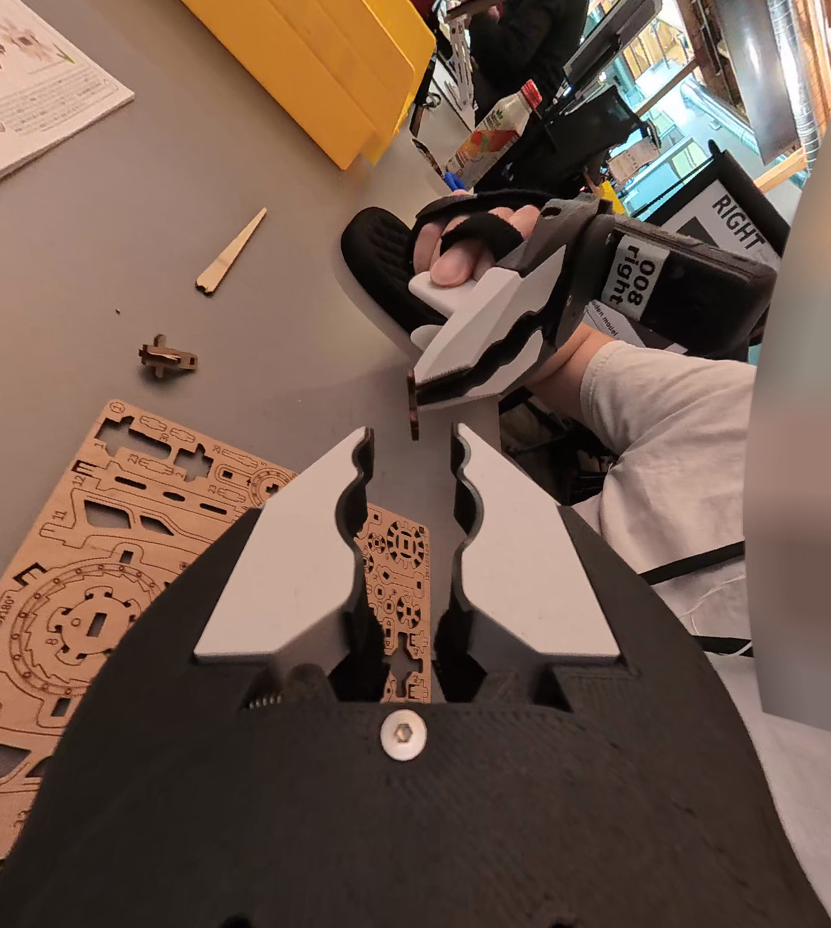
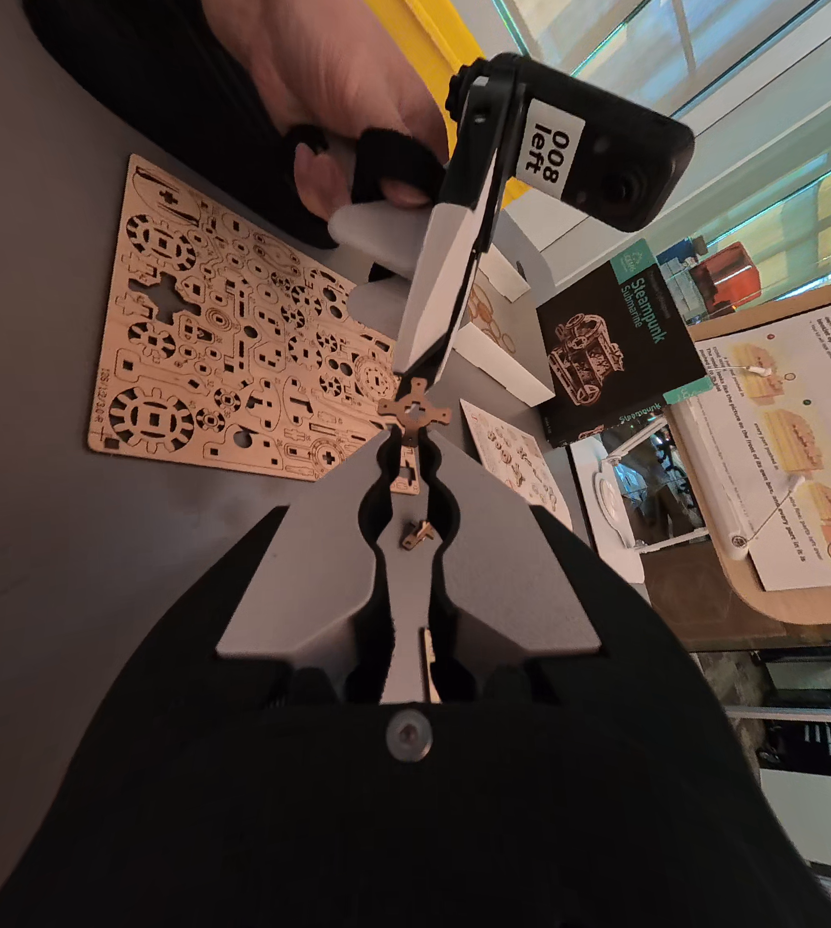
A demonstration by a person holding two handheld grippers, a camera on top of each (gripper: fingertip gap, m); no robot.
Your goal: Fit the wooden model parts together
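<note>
My right gripper [image 2: 410, 444] is shut on a small cross-shaped wooden part [image 2: 414, 411], holding it by one arm above the grey table. In the left wrist view the right gripper [image 1: 421, 394] comes in from the right with that part [image 1: 412, 408] seen edge-on. My left gripper [image 1: 412, 436] is open and empty, with its fingertips on either side of the part's lower end and not touching it. The left gripper [image 2: 416, 369] also shows in the right wrist view, just beyond the part. A small assembled wooden piece [image 1: 168, 355] lies on the table to the left.
A laser-cut wooden sheet [image 1: 102, 552] lies flat under my left gripper and also shows in the right wrist view [image 2: 232, 341]. A wooden wedge [image 1: 232, 251], an instruction booklet [image 1: 16, 85] and yellow bins [image 1: 333, 75] lie farther off. A black kit box [image 2: 619, 346] stands at the right. Both grippers' tips are close together, under 4 cm apart.
</note>
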